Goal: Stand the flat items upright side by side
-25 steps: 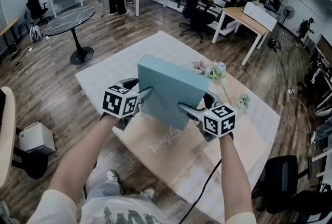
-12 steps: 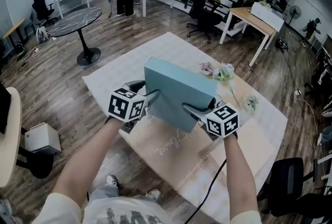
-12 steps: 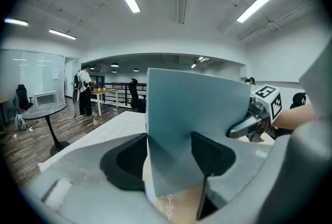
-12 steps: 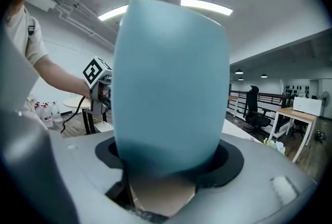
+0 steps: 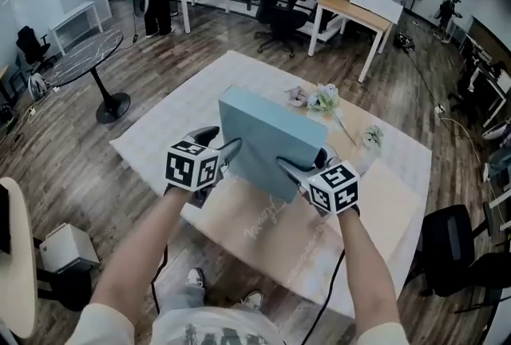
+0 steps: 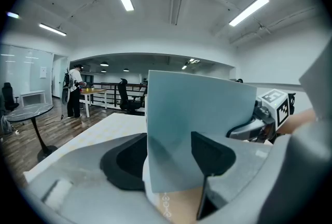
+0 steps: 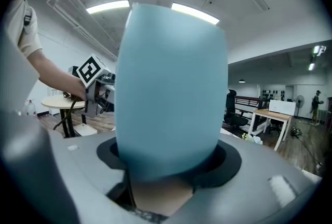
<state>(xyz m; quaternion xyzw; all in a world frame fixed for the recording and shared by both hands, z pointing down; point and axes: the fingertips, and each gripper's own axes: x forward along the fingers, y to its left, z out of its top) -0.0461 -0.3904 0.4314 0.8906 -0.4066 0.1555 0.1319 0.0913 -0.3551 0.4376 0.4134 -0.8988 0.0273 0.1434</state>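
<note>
surface (image 5: 200, 96) with a white cloth fills mid-frame and carries everything; tan flat board (image 5: 263, 231) with script lettering lies flat on it at lower centre, not stood up yet, so my read is it's the next item. teal box (image 5: 267, 140) is at centre frame, raised on edge over the board's far end and leaning a bit. can't tell if its bottom edge is touching the board or just clear of it. it's taken from both ends, probably so a wide flat thing can't twist while being set upright. left hand-held gripper (image 5: 222, 140) is clamped on the box's left edge, pads on both faces, carrying it. right hand-held gripper (image 5: 302, 164) has the right edge between its jaws and they're closing, pads not clearly bearing yet, so it looks like a steadying hold rather than load. small flowers (image 5: 319, 98) sit just beyond the box at upper right, a snag risk if it goes down that way
</note>
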